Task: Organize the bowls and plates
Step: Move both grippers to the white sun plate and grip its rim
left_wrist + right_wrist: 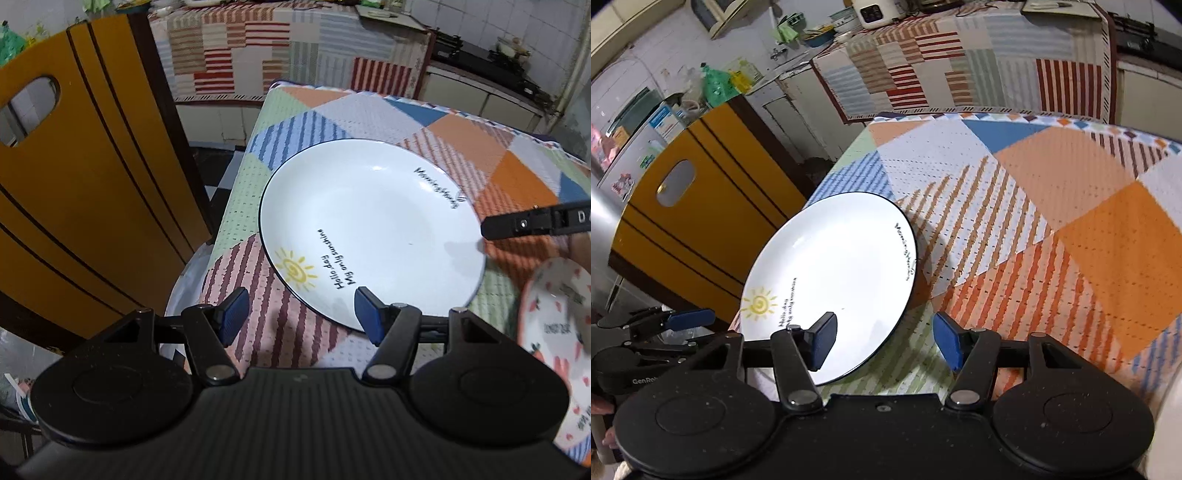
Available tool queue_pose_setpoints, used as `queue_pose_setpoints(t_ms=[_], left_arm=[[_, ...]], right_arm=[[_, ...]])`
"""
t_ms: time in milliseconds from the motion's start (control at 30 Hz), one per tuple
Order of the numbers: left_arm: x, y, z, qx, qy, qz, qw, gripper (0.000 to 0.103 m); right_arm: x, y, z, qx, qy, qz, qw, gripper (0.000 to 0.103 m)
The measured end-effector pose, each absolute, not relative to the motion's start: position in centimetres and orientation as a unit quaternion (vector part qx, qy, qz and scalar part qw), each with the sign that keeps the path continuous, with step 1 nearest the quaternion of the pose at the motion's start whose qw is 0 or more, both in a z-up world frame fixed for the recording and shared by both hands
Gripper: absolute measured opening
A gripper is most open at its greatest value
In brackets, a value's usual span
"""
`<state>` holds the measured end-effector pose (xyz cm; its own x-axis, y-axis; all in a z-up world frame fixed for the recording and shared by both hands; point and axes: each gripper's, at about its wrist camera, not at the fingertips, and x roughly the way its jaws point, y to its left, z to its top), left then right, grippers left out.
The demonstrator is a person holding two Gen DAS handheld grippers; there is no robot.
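Observation:
A large white plate with a dark rim, a yellow sun and black lettering lies flat on the patchwork tablecloth. My left gripper hovers open at its near rim, with only cloth between the blue pads. A small strawberry-patterned plate shows blurred at the right edge. Above it, a black finger of the right tool reaches to the big plate's right rim. In the right wrist view the same white plate lies left of centre. My right gripper is open, astride its near right rim, not pressing it.
A yellow chair back stands close against the table's left edge, also seen as the chair in the right wrist view. A counter draped in striped cloth runs behind the table. Bare tablecloth stretches right of the plate.

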<state>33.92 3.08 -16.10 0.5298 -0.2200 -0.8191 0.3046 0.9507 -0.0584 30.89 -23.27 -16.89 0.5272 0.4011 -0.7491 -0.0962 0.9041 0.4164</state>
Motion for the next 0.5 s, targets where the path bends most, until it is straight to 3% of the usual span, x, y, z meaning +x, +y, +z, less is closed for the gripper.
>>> queue_pose_setpoints(t_ms=[300,400,433,500], left_arm=[[36.8,4.4,-18.7,-0.049,0.483,-0.085,0.87,0.058],[36.9,4.3,-19.3,-0.048,0.48,-0.085,0.872,0.05],[36.9,4.3,-19.3,-0.052,0.478,-0.09,0.872,0.043],[36.8,4.0,-19.3,-0.061,0.477,-0.101,0.871,0.028]], right_arm=[[32.2,-23.1,-19.1,0.197,0.467,0.142,0.85,0.044],[32.4,-23.2,-19.6,0.195,0.467,0.137,0.851,0.033],[32.5,-23.2,-19.8,0.199,0.465,0.137,0.851,0.031],[32.5,-23.3,-20.1,0.204,0.464,0.138,0.851,0.017]])
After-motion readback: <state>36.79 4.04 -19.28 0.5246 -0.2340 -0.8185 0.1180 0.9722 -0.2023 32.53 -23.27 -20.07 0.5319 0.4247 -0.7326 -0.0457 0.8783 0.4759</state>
